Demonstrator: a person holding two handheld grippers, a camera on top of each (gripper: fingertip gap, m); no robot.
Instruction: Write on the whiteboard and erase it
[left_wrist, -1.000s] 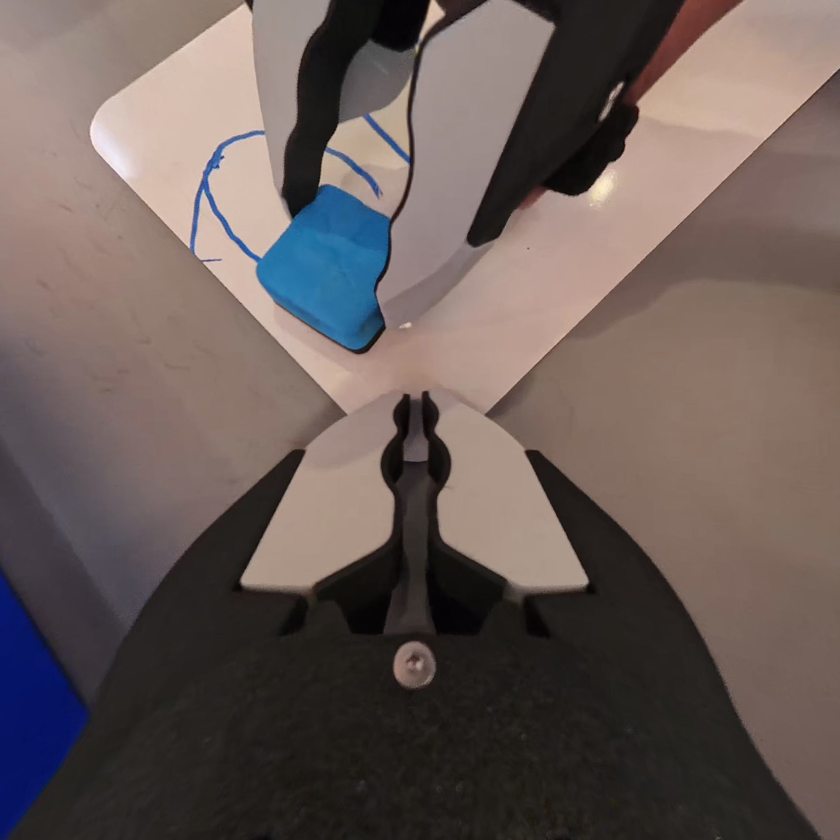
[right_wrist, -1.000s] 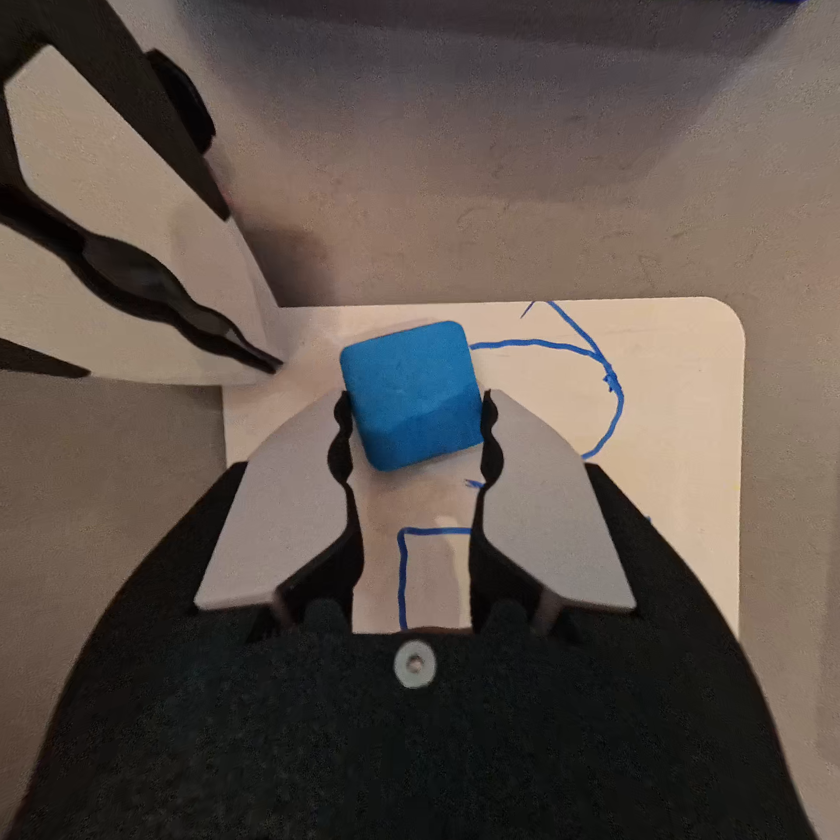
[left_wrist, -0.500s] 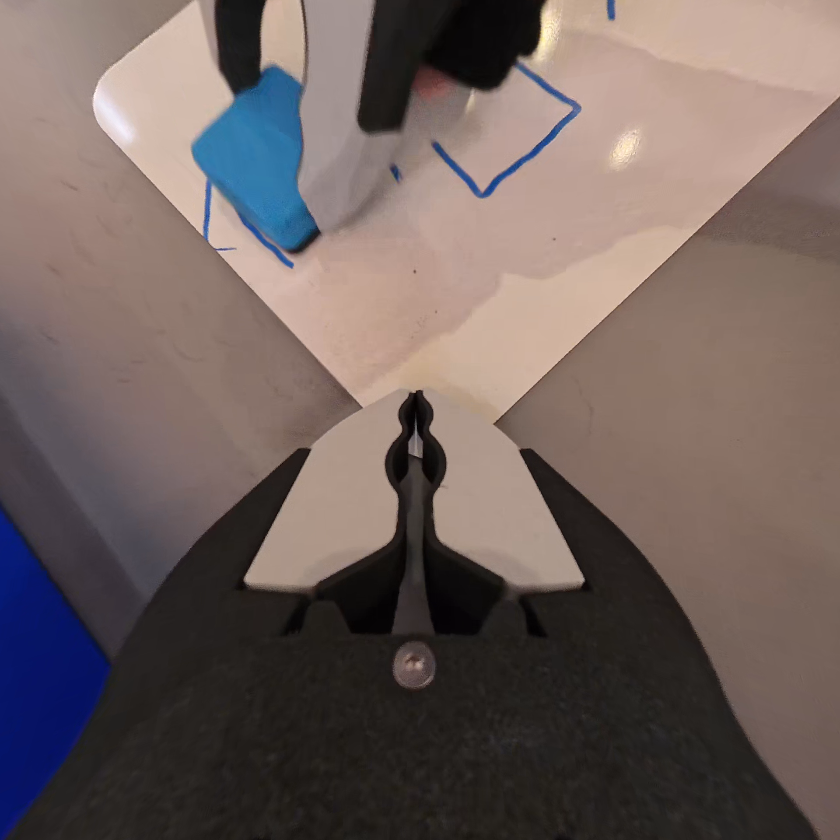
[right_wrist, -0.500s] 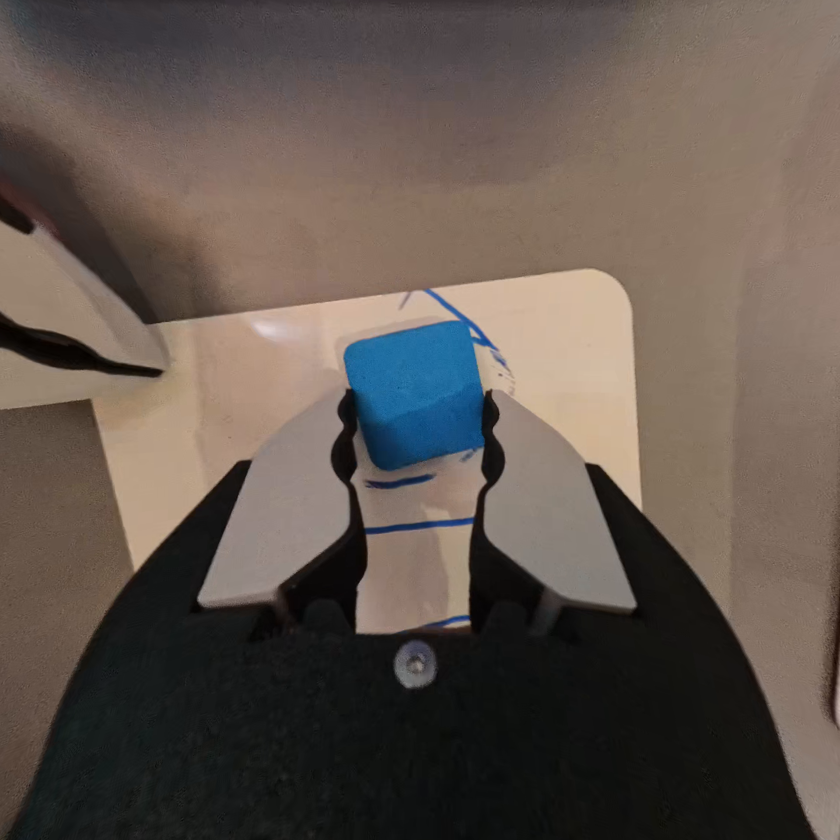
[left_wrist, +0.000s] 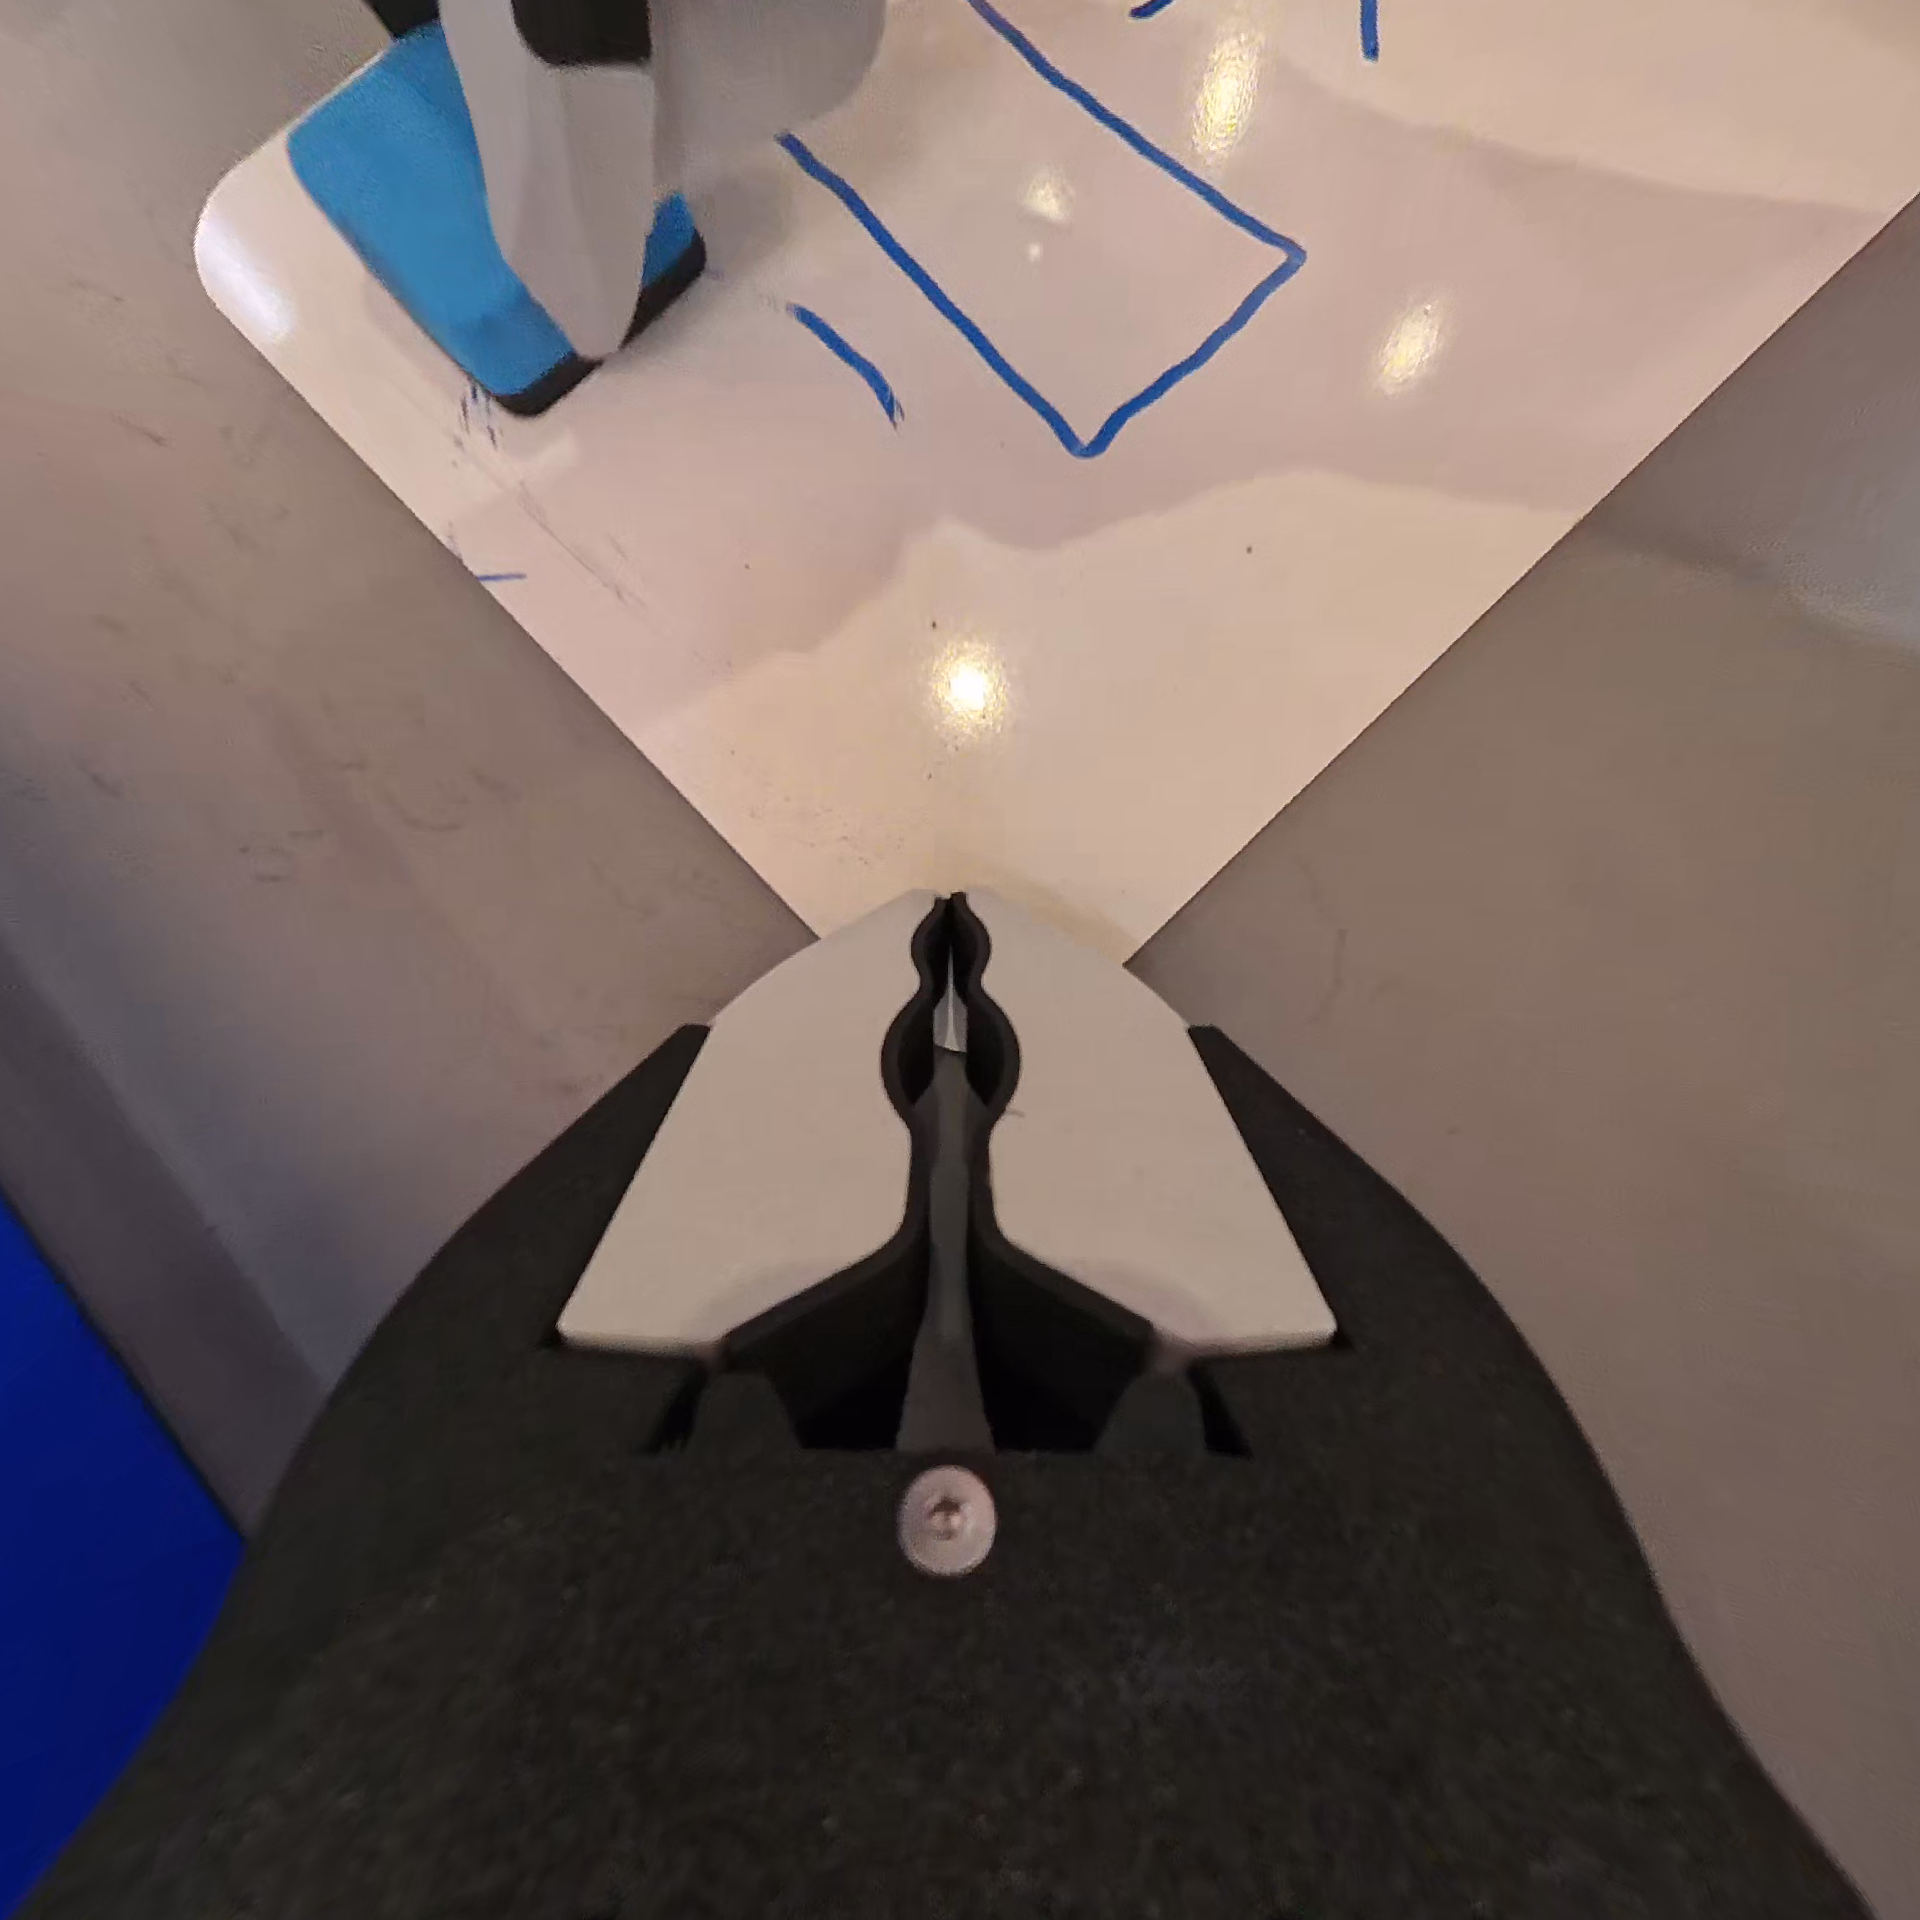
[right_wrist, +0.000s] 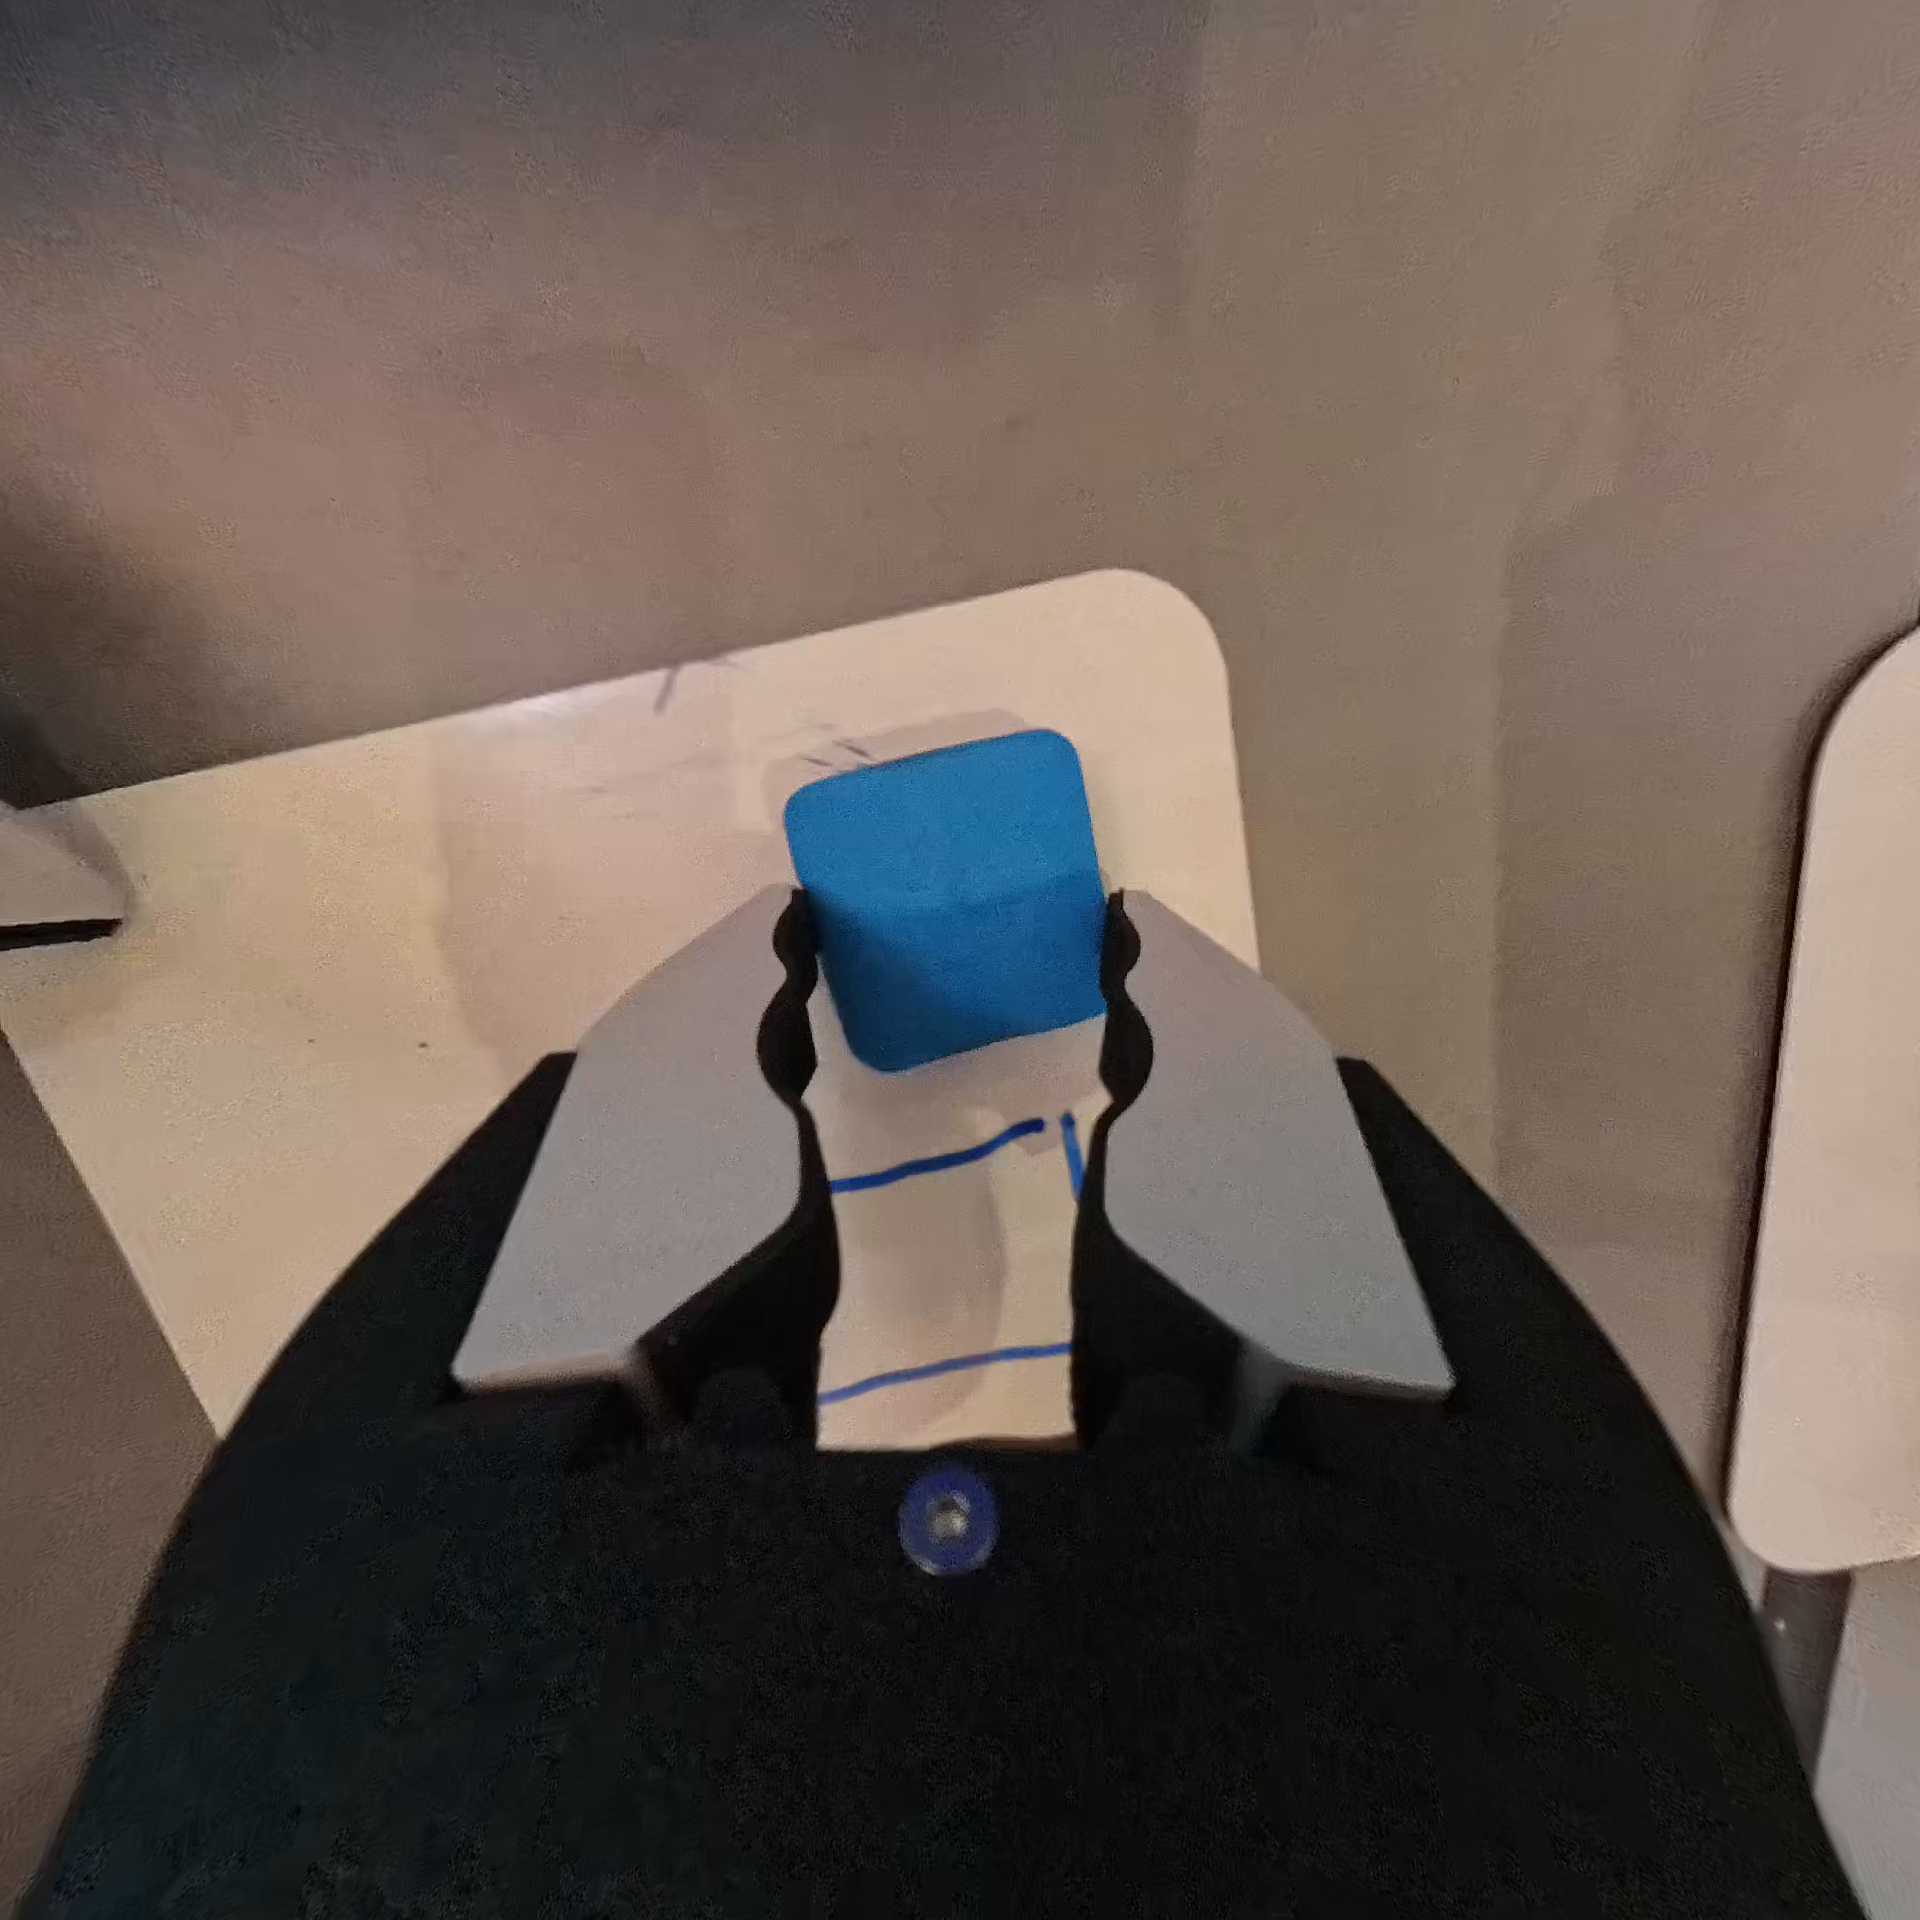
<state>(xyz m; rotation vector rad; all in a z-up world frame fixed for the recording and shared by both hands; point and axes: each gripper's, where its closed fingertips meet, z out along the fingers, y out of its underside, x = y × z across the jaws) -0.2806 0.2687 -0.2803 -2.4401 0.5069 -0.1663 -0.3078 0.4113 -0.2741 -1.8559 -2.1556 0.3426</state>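
Right wrist view: right tool (right_wrist: 951, 914) closed onto a blue foam eraser (right_wrist: 940, 894), one finger on each flank, block gripped near the fingertips and tilted, its black felt sole pressed to the whiteboard (right_wrist: 312, 935). Eraser sits close to the board's rounded far corner. Whiteboard lies flat on a grey bench (right_wrist: 727, 364).

Left wrist view: left tool (left_wrist: 954, 909) with fingers pressed together, nothing visibly between them apart from a thin sliver I cannot identify; tips rest at the board's near corner, apparently pinning it. From here the eraser (left_wrist: 416, 208) sits at the board's left corner, the right tool (left_wrist: 582, 156) standing over it.

Marks remaining, placed from the eraser: a short blue dash (left_wrist: 847, 358) just beside it toward the board's middle; a blue rectangle outline (left_wrist: 1039, 239) beyond that; stray blue strokes at the far edge; a faint smudge and a tiny tick along the board edge nearest the eraser.

Judgement: erasing under way, well short of done. To do it well, flatten the felt sole fully on the surface, keep even downward pressure, and sweep from the corner across the dash into the rectangle in overlapping passes. Left tool should hold the corner firmly so the board cannot slide. Risk: the tilted block smearing ink, or running off the edge.
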